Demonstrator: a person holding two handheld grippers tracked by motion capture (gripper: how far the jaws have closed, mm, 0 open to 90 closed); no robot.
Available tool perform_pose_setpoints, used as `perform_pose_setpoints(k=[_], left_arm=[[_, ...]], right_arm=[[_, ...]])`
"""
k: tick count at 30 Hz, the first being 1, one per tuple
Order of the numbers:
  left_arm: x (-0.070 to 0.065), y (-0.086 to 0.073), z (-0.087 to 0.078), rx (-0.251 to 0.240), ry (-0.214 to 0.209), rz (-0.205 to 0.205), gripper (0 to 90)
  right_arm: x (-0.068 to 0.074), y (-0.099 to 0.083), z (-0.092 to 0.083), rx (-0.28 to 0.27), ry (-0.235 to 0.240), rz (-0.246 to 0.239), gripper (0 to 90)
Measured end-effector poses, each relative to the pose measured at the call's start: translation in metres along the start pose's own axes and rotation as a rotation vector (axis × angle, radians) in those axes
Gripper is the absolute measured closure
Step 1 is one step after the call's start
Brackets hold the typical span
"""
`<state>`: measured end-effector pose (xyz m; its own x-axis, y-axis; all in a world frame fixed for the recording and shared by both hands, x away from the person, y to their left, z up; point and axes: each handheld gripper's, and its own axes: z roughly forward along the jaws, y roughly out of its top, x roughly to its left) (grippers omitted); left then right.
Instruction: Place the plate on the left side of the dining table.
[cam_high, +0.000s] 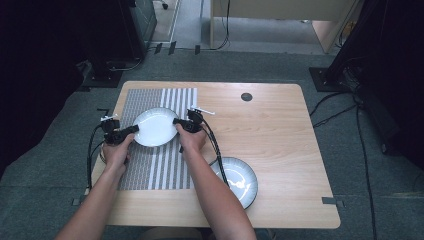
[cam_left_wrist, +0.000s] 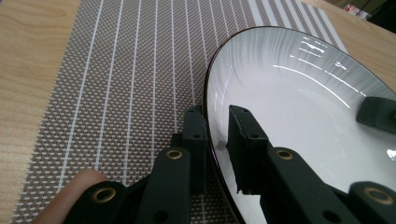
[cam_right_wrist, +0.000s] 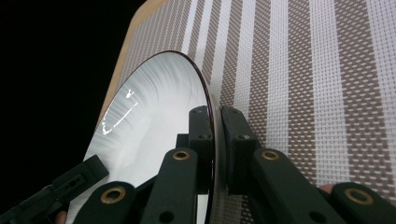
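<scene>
Over striped mat (cam_high: 150, 165): left tongs (cam_high: 131, 130), right tongs (cam_high: 178, 121) each pinch white plate (cam_high: 156, 126) rim, opposite sides; plate apparently lifted.

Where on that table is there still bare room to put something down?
The right half of the table, between the dark round spot and the second plate, is bare wood. The striped mat is crowded: white plate, both grippers, both forearms.
</scene>
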<state>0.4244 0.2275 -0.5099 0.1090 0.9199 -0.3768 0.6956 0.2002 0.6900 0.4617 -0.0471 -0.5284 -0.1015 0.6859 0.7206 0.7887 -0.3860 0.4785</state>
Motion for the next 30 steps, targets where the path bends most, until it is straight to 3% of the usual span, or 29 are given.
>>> perform_pose_setpoints(k=[4, 7, 20, 24, 27, 30], left_arm=[[-0.0006, -0.0003, 0.0007, -0.010, 0.002, 0.015, 78.2], [0.0019, -0.0003, 0.0020, -0.013, -0.020, 0.006, 78.6], [0.0020, -0.0012, 0.0046, -0.019, -0.029, -0.006, 76.5], [-0.0028, -0.0018, 0.0040, -0.022, 0.010, 0.037, 75.3], [-0.0046, -0.0018, 0.0040, -0.025, 0.032, 0.051, 72.6], [-0.0035, -0.0012, 0.0036, -0.019, 0.054, 0.038, 64.3]], right_arm=[[-0.0007, -0.0021, 0.0012, -0.004, -0.014, 0.006, 83.0], [-0.0005, -0.0042, 0.0023, -0.003, -0.028, 0.002, 81.8], [-0.0014, -0.0036, 0.0030, 0.001, -0.021, 0.003, 81.3], [-0.0004, -0.0030, 0.0031, 0.006, -0.028, -0.009, 80.4], [0.0019, -0.0002, 0.0029, 0.029, -0.011, -0.004, 68.3], [0.0039, 0.0032, 0.0016, 0.042, 0.008, 0.018, 54.3]])
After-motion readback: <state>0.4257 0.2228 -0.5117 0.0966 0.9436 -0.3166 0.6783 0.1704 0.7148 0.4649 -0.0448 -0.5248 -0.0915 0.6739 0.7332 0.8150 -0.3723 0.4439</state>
